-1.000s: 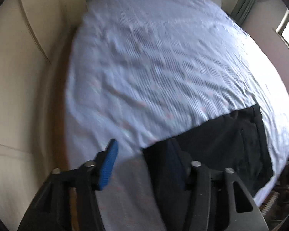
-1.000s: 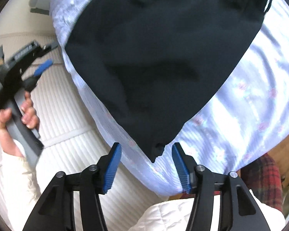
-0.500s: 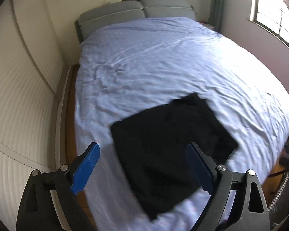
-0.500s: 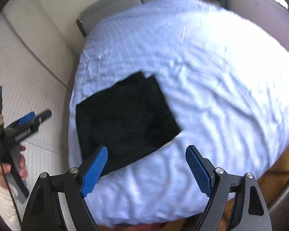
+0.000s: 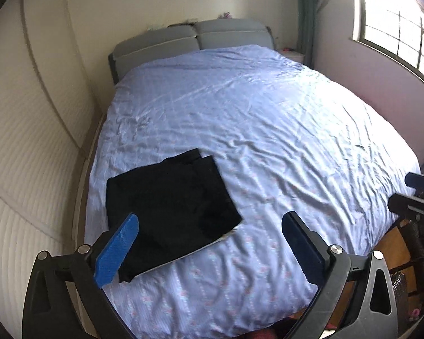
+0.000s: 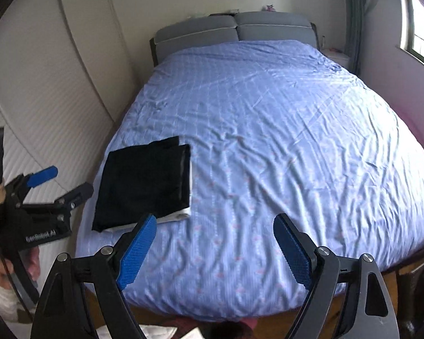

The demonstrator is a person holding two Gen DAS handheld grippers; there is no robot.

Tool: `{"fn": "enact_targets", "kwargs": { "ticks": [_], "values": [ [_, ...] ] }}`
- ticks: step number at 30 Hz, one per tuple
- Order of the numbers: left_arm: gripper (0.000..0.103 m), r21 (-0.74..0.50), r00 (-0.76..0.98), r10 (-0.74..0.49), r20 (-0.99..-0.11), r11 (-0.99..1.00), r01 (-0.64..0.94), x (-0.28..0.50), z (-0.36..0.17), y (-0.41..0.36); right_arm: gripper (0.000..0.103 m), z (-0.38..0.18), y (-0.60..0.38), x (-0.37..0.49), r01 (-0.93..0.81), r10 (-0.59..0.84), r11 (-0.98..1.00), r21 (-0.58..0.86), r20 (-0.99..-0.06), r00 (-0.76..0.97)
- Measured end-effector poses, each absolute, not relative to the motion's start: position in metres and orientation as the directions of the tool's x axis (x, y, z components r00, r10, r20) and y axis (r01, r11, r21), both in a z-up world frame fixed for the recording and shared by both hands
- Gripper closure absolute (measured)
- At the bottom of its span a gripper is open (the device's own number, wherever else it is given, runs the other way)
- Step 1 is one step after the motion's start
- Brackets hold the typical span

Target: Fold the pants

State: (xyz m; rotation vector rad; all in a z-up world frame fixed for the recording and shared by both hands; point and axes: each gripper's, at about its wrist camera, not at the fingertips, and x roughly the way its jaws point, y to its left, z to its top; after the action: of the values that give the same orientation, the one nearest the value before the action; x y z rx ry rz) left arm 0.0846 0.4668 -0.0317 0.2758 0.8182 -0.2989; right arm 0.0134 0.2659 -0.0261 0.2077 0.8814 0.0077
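**Both grippers backed off, folded pants left on the bed**

A second ago the left gripper (image 5: 209,250) had one finger over the edge of the black pants (image 5: 169,209) and the right gripper (image 6: 214,250) hung close above the dark cloth. Both now stand well back and higher, so each view takes in the whole blue bedspread (image 5: 268,141) up to the grey headboard (image 5: 189,39). The left jaws have just been opening and stand wide apart with nothing between them. The right jaws, too, opened within the last second and are spread and empty. The pants lie folded into a compact rectangle at the lower left of the bed, near its left edge, with a sliver of white showing under their near edge. In the right wrist view the left gripper appears at far left, held in a hand (image 6: 32,262).
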Motion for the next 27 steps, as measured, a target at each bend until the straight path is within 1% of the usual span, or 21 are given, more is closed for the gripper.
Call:
{"fn": "enact_targets", "kwargs": {
  "ticks": [3,6,12,16,19,21,23,27],
  "values": [
    [0.0,0.146,0.67,-0.173,-0.722,0.908,0.392,0.071,-0.028,0.445,0.017,-0.024,0.25,0.005,0.122,0.058,0.976,0.179,-0.757,0.651],
    [0.0,0.153,0.666,-0.184,-0.723,0.897,0.414,0.063,-0.023,0.424,0.017,-0.018,0.233,-0.005,0.178,-0.012,0.973,0.145,-0.742,0.67],
    [0.0,0.133,0.662,-0.203,-0.721,0.898,0.42,0.045,-0.013,0.373,0.017,-0.012,0.185,-0.017,0.172,0.004,0.972,0.163,-0.739,0.674],
    [0.0,0.11,0.676,-0.174,-0.716,0.928,0.355,0.03,-0.012,0.34,0.017,-0.015,0.147,-0.019,0.122,0.034,0.98,0.155,-0.742,0.67],
    [0.0,0.095,0.689,-0.121,-0.714,0.959,0.266,0.015,-0.012,0.313,0.017,-0.016,0.114,-0.02,0.074,0.068,0.985,0.153,-0.751,0.657],
    [0.0,0.063,0.682,-0.112,-0.723,0.972,0.226,0.003,-0.014,0.296,0.017,-0.014,0.091,-0.024,0.047,0.094,0.985,0.164,-0.755,0.648],
    [0.0,0.069,0.674,-0.082,-0.734,0.978,0.194,-0.007,-0.017,0.278,0.017,-0.013,0.072,-0.029,0.016,0.116,0.986,0.165,-0.754,0.646],
    [0.0,0.069,0.689,-0.032,-0.724,0.991,0.118,-0.03,-0.012,0.249,0.017,-0.012,0.038,-0.038,-0.05,0.16,0.985,0.165,-0.763,0.626]
  ]
}}
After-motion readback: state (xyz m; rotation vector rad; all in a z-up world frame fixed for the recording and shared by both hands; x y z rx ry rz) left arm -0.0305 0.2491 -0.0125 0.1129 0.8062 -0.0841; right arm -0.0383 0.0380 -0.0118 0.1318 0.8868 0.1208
